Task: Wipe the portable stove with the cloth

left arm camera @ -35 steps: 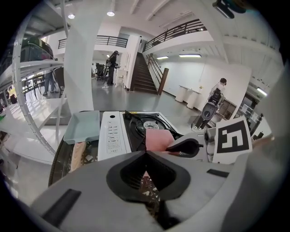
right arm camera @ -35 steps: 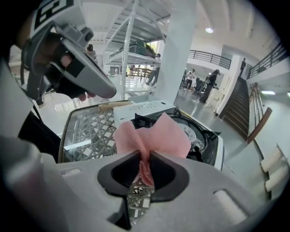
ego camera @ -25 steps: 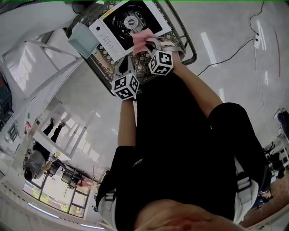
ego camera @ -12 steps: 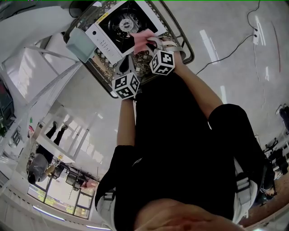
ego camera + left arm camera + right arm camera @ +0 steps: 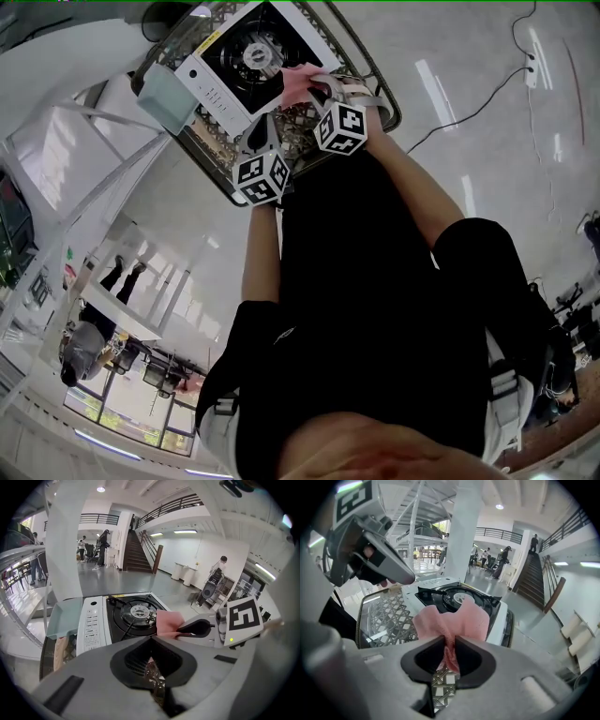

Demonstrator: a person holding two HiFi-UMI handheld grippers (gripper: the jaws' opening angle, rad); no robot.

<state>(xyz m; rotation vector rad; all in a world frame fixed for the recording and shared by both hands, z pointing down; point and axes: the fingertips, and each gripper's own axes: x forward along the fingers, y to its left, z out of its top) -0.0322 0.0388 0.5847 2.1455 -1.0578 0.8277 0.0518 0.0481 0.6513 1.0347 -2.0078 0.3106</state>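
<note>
The portable stove point(image 5: 225, 58) is white with a black burner top and sits on a glass table. The burner point(image 5: 138, 611) and the control panel point(image 5: 91, 625) show in the left gripper view. My right gripper point(image 5: 311, 89) is shut on a pink cloth point(image 5: 296, 81), which hangs at the stove's near right edge. In the right gripper view the cloth point(image 5: 454, 616) bunches up between the jaws point(image 5: 450, 644) in front of the stove point(image 5: 499, 616). My left gripper point(image 5: 262, 136) hovers over the table just short of the stove, shut with nothing in it point(image 5: 151, 641).
The glass table point(image 5: 380, 94) has a woven pattern point(image 5: 386, 616) under its top and a dark rim. A pale teal tray point(image 5: 167, 94) lies against the stove's left side. A cable point(image 5: 478, 98) runs across the floor to the right. People stand far off by a staircase.
Hardly anything differs: the view shifted a little, and both grippers and the cloth hold about the same places at the stove's near edge.
</note>
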